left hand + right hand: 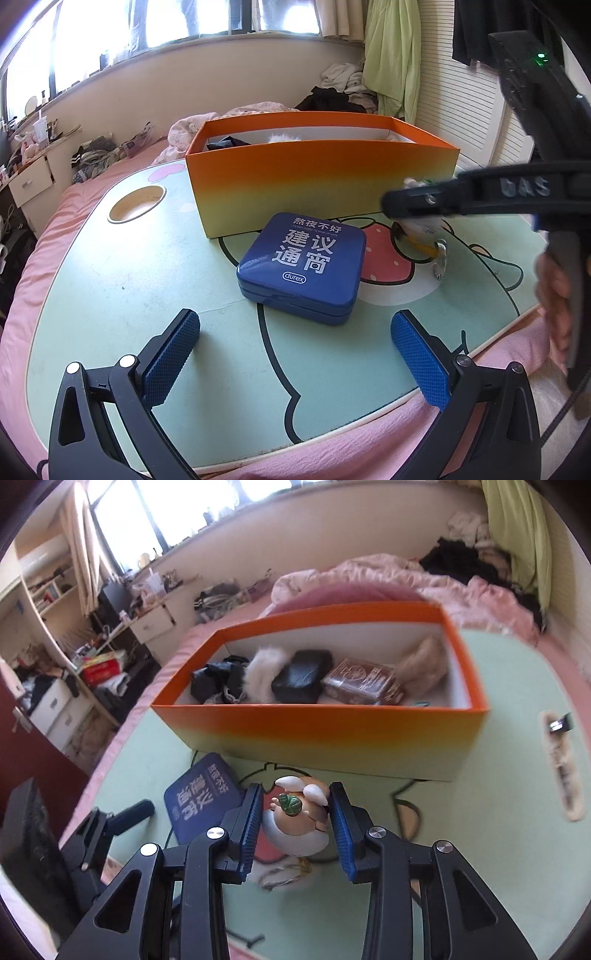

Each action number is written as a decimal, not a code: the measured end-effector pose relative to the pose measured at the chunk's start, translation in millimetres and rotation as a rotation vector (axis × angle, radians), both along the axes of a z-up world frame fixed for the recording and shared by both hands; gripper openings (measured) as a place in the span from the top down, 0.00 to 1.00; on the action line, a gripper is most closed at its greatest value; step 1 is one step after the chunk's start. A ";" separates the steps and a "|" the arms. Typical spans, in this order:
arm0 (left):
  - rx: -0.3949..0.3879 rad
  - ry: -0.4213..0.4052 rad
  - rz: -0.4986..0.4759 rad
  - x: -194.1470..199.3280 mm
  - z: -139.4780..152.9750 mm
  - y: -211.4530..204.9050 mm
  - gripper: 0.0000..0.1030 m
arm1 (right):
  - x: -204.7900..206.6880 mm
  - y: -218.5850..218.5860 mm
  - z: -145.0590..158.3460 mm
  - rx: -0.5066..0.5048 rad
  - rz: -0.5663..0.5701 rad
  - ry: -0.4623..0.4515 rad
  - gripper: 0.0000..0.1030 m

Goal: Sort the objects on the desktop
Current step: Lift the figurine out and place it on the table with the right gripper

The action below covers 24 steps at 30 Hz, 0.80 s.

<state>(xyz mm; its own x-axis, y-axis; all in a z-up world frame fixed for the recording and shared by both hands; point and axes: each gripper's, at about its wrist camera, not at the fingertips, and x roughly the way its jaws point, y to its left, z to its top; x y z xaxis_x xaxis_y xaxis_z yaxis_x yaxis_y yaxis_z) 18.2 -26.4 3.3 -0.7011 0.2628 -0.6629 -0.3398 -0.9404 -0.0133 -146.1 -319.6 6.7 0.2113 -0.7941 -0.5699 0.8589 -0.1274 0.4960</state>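
**Figurine gripped by right gripper; left gripper standing wide before the tin**

The right gripper [295,821] is being held with its fingers [249,830] narrowed on a small figurine [297,819]. The figurine is being clamped between the two blue pads, its white wings pointing ahead of the fingertips and its white base lying back toward the gripper body. A green ball is being shown on its front. A metal ring and chain [282,877] is seen beneath the figurine, under the gap between the fingers; whether it is hanging clear of the bench cannot be told.

Ahead of the right fingers, the orange box [332,734] is standing on the bench [480,849]. Dark pouches, white fur, a brown patterned case and a tan furry piece are being contained in it. To the right of the fingers, well apart, a furry strip with a clip [561,764] is lying on the bench.

The left gripper [295,354] is being held with its fingers [171,358] wide apart and with nothing between them. The blue tin [303,266] is lying on the bench just ahead of the fingertips, roughly centred on the gap, not touched by either pad. The orange box [321,184] is standing beyond the tin. The right gripper [443,199], blurred, is being seen ahead and to the right of the left fingers, above the bench and in front of the box wall.
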 end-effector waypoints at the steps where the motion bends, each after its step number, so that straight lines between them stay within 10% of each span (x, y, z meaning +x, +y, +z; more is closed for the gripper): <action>1: 0.000 0.000 -0.001 -0.1 0.1 0.1 0.00 | -3.1 6.0 3.4 -0.043 -0.037 0.003 0.65; 4: 0.000 -0.001 -0.002 -0.3 0.2 0.5 0.00 | -5.1 27.8 10.7 -0.087 -0.064 0.045 0.26; 14: -0.005 0.000 -0.008 0.3 0.7 0.0 0.00 | 21.7 65.8 -31.3 0.043 -0.105 0.320 0.13; 24: -0.004 -0.003 -0.013 1.2 1.1 -1.4 0.00 | 17.6 59.6 -33.2 0.051 -0.103 0.317 0.00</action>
<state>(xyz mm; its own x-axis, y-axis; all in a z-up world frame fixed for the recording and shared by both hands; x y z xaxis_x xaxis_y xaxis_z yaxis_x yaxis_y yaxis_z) 19.4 -27.9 4.4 -0.6958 0.2698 -0.6657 -0.3525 -0.9358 -0.0108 -128.5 -260.0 -26.5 -0.0625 -0.7711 -0.6336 0.9507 -0.2392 0.1972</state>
